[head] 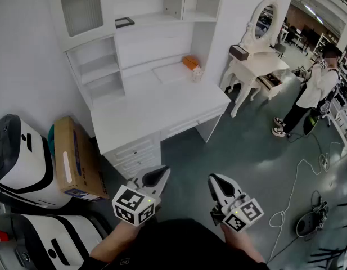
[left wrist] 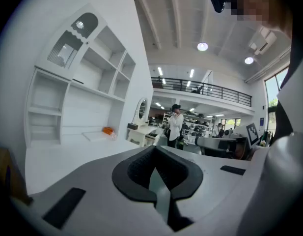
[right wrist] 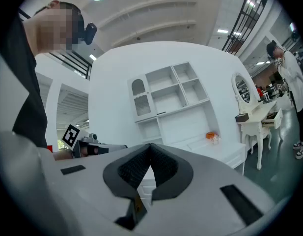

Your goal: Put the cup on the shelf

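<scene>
1. The cup point(head: 196, 74) stands on the white desk point(head: 151, 114), at its back right, just beside an orange object point(head: 190, 62); the shelf unit point(head: 97, 69) rises along the desk's back.
2. The left gripper point(head: 162, 172) hovers before the desk's front, well apart from it; jaws pressed together, empty.
3. The right gripper point(head: 213, 179) is beside it, likewise before the desk; jaws closed on nothing.

The white desk point(head: 156, 114) carries a cup point(head: 196, 73) just beside an orange box point(head: 190, 62).
</scene>
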A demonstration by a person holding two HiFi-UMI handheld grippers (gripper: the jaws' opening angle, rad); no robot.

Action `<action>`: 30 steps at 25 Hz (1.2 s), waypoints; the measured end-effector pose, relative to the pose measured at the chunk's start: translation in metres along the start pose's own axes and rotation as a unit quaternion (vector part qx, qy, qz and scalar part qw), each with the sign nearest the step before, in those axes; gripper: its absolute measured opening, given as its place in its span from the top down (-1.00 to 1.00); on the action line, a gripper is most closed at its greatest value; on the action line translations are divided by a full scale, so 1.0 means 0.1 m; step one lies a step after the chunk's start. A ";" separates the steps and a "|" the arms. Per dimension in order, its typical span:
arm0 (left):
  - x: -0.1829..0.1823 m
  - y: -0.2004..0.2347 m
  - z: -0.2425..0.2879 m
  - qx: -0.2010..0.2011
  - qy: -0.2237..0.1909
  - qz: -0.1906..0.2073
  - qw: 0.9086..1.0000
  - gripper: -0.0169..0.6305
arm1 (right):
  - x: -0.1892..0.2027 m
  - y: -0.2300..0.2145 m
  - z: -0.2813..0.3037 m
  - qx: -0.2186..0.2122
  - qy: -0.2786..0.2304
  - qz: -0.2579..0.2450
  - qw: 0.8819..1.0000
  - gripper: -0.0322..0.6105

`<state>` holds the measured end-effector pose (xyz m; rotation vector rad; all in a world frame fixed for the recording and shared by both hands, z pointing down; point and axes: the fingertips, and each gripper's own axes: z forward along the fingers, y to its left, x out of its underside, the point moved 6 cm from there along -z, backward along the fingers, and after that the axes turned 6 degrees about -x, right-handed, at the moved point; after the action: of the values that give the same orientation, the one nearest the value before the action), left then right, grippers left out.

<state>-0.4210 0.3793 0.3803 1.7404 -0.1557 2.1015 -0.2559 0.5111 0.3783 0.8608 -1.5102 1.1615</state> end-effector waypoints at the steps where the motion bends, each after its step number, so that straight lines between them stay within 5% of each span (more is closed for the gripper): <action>1: 0.01 -0.02 0.00 -0.001 0.001 -0.001 1.000 0.91 | 0.00 0.00 -0.01 -0.001 0.000 -0.001 1.000 0.85; 20: 0.16 -0.77 0.33 -0.011 0.012 0.002 1.000 0.91 | -0.01 -0.39 -0.95 -0.017 -0.010 0.024 1.000 0.85; 30: 0.20 -0.63 0.63 -0.016 0.024 -0.013 1.000 0.91 | 0.08 -0.71 -0.89 -0.013 0.001 0.055 0.998 0.85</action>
<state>-0.3424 0.4203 0.4023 1.6638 -0.1521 2.1088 -0.1672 0.5762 0.4068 0.7678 -1.5843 1.2195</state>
